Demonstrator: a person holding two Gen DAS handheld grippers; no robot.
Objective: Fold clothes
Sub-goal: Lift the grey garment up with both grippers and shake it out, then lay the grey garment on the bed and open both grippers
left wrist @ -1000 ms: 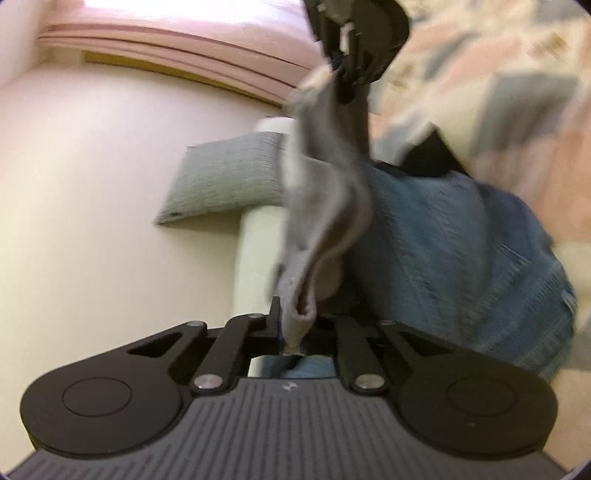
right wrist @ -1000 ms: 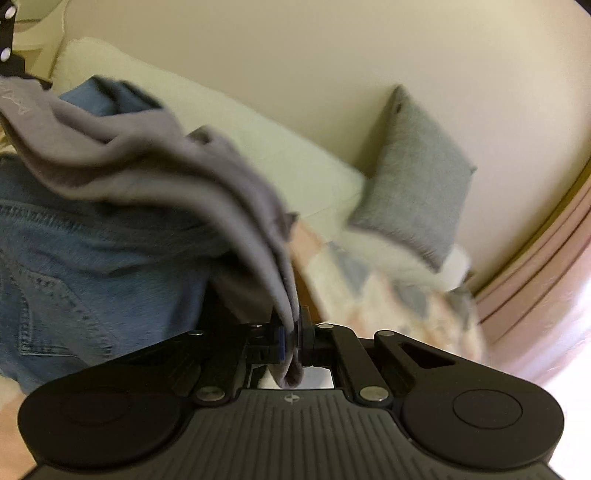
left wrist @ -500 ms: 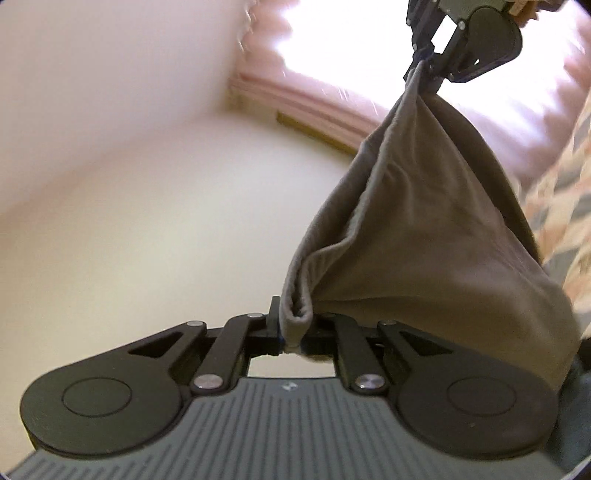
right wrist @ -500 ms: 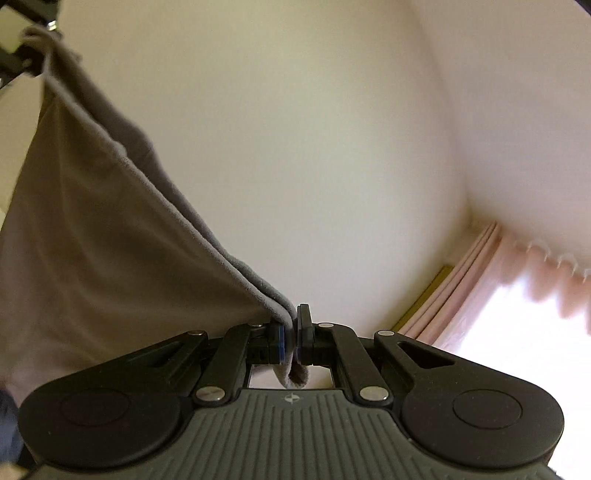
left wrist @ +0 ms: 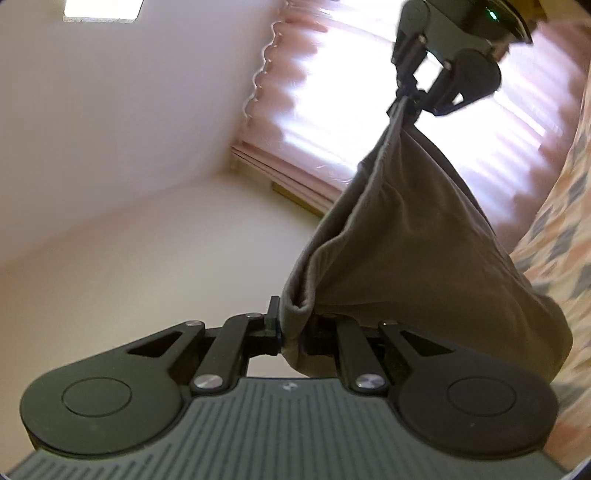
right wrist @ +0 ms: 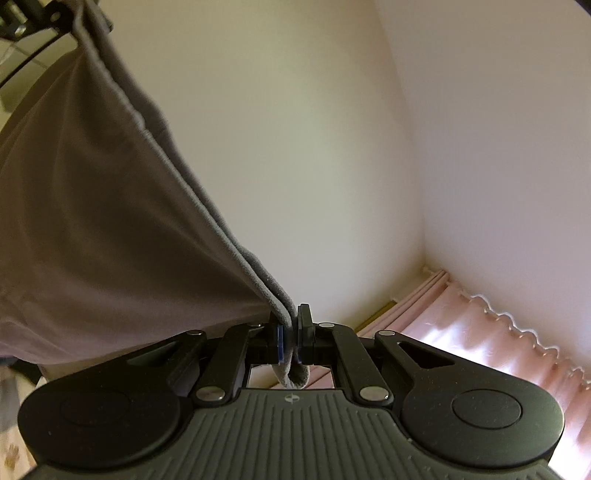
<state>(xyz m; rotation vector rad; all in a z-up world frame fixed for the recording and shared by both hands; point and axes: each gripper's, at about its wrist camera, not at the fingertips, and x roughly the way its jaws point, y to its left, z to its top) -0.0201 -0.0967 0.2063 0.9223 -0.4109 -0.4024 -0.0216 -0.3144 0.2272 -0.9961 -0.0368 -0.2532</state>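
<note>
A grey garment (left wrist: 417, 251) hangs stretched in the air between both grippers. My left gripper (left wrist: 293, 328) is shut on one bunched corner of its hem. My right gripper (right wrist: 290, 332) is shut on the opposite corner, where two layered edges run into the jaws. In the left wrist view the right gripper (left wrist: 408, 94) shows at the top right, pinching the cloth's upper end. In the right wrist view the left gripper (right wrist: 70, 18) sits at the top left, gripping the far corner of the grey garment (right wrist: 92, 206). The cloth sags below the taut top edge.
Both cameras point upward at cream walls and ceiling. Pink curtains (left wrist: 332, 122) cover a bright window, also visible as curtains (right wrist: 491, 332) at the lower right. A patterned bedspread (left wrist: 565, 236) shows at the right edge of the left wrist view.
Both grippers have lifted the grey garment off the jeans and bed and spread it wide; the views swung from the bed up to the walls, ceiling and curtains.
</note>
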